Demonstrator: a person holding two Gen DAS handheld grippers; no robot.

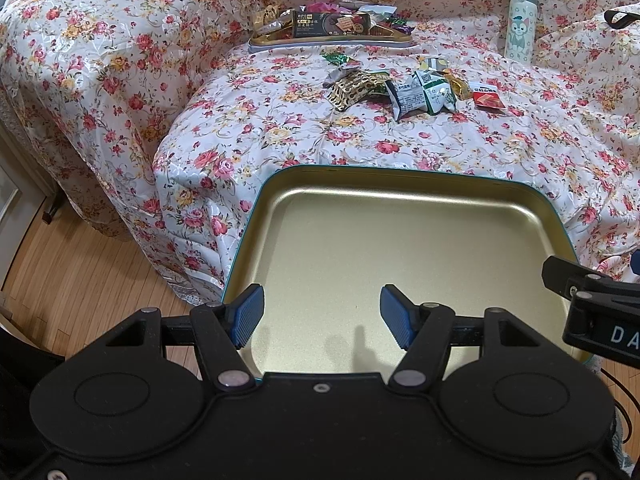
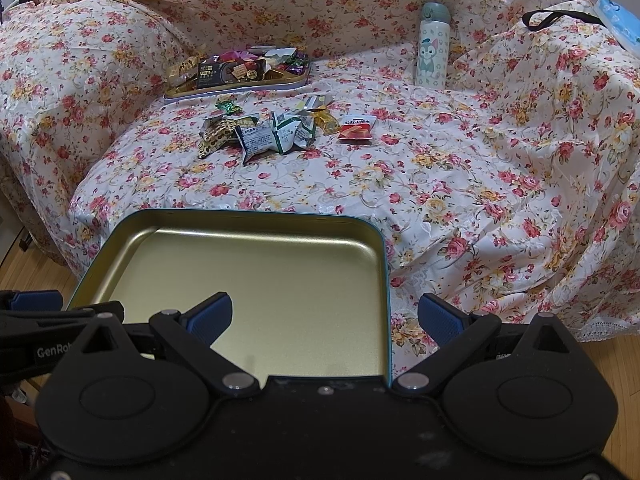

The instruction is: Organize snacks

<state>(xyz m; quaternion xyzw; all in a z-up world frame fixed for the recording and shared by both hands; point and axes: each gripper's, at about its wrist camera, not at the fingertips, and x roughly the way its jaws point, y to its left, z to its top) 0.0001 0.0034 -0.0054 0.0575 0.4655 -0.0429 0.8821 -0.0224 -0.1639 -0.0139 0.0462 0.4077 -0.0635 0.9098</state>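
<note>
Across a sofa draped in a floral cover (image 1: pixel 400 148), with wood floor (image 1: pixel 80 280) at lower left, loose snack packets (image 1: pixel 404 90) lie mid-frame; behind them sits a filled tin tray (image 1: pixel 332 42), and a pale bottle (image 1: pixel 520 20) stands upright at upper right. An empty gold tin (image 1: pixel 400 248) rests at the cushion's near edge. Left gripper (image 1: pixel 322 314) hovers over it — jaws wide apart, holding nothing. Right gripper (image 2: pixel 324 318) straddles the tin's right rim, jaws spread, empty.
</note>
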